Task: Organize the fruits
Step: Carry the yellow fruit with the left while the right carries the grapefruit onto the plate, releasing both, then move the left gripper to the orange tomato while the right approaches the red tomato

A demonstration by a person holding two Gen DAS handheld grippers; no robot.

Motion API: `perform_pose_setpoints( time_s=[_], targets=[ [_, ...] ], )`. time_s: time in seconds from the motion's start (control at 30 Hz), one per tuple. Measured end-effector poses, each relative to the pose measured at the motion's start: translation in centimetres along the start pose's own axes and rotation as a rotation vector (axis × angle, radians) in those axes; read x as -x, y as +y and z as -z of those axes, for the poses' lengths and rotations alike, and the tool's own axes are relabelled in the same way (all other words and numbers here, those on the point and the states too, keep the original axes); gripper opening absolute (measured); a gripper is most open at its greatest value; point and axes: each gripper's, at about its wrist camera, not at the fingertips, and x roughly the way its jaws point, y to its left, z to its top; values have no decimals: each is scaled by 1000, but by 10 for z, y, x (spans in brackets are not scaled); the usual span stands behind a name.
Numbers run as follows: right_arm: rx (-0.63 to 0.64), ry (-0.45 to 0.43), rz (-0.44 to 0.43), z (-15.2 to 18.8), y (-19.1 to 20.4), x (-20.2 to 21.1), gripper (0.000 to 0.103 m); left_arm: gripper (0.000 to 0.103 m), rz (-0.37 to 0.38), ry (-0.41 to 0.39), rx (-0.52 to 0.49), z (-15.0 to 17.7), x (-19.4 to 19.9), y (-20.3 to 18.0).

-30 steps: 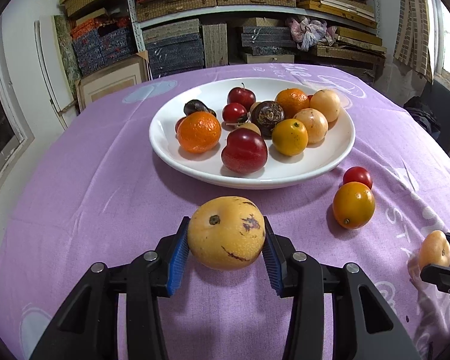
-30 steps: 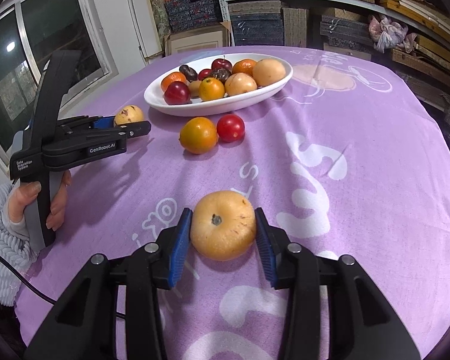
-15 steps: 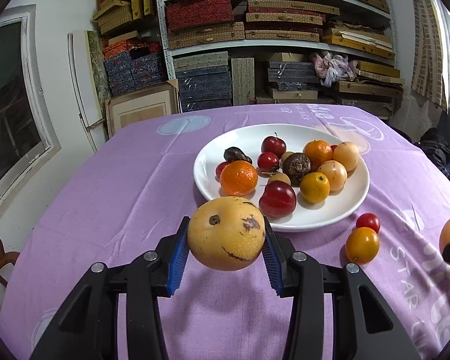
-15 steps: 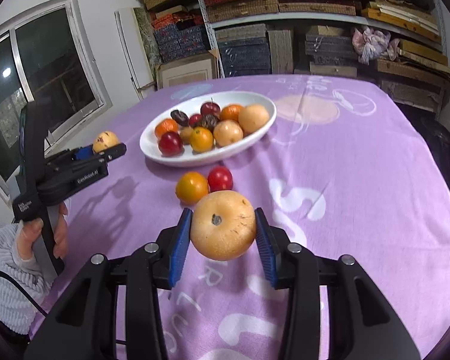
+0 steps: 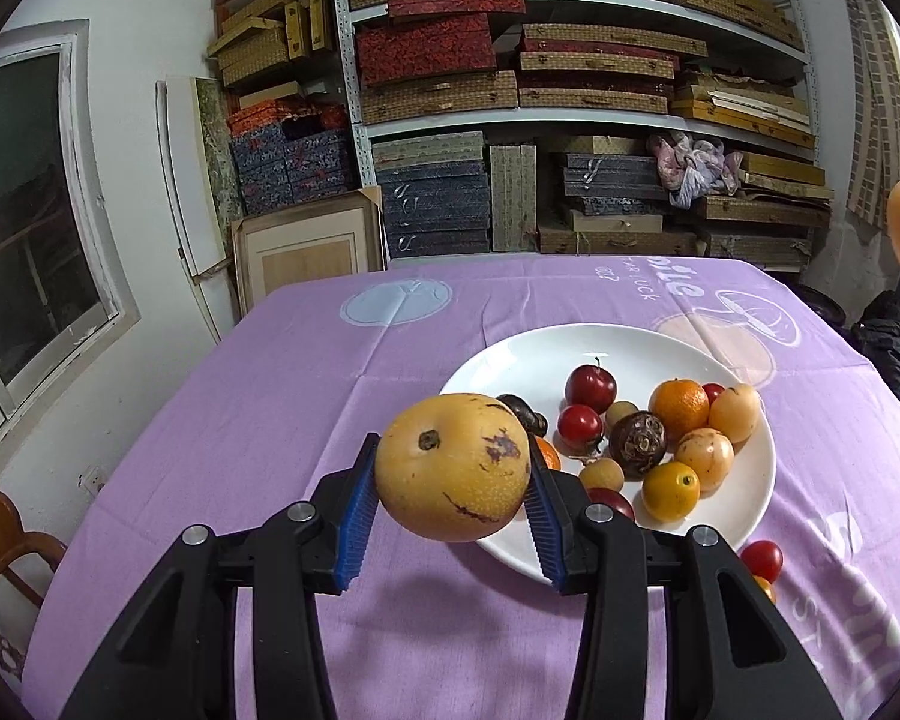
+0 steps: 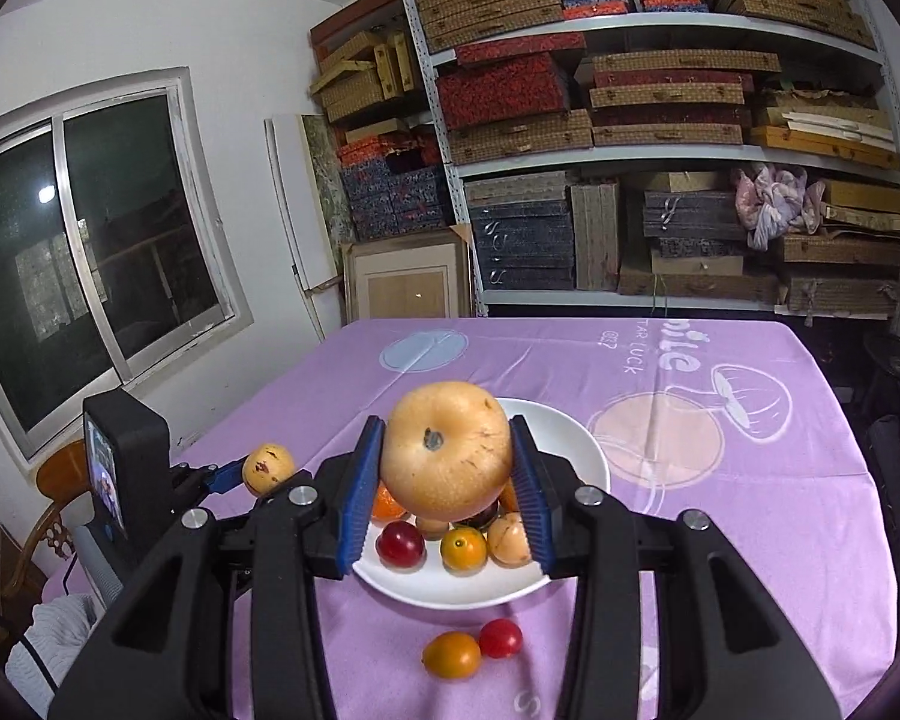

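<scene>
Pears (image 5: 453, 467) (image 6: 445, 449) clamped in both jaws hide part of the plate's (image 6: 576, 438) fruit.

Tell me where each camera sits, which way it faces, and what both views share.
Left wrist: on the left gripper, facing plate and shelves; own fingers clamp a blemished pear.
Right wrist: on the right gripper, same heading; clamps a smoother pear; left gripper and sleeve show.
Shared: plate, purple tablecloth.

White plate (image 5: 510, 354) on lilac tablecloth (image 5: 270, 390); claw pads (image 5: 354, 510) blue.
</scene>
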Motion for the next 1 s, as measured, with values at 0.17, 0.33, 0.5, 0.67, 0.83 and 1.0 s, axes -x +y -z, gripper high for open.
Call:
perform_pose_setpoints(
  time_s=[0.17, 0.33, 0.5, 0.67, 0.83, 1.0],
  targets=[
    [-21, 91, 18, 13, -14, -66, 41, 45, -2, 23, -2, -10, -31, -5],
    [-36, 181, 43, 31, -30, -122, 41, 45, 2, 53, -10, -14, -60, -13],
    [6, 258, 80, 47, -38, -158, 41, 46, 13, 90, -22, -13, -87, -22],
    [60, 295, 86, 58, -34, -172, 48, 65, -4, 84, -25, -11, -96, -26],
    [77, 256, 91, 54, -30, -151, 52, 74, 6, 79, 16, -15, -86, -13],
    [71, 153, 98, 37, -34, -93, 66, 75, 22, 78, 54, -16, -64, 5]
  ],
)
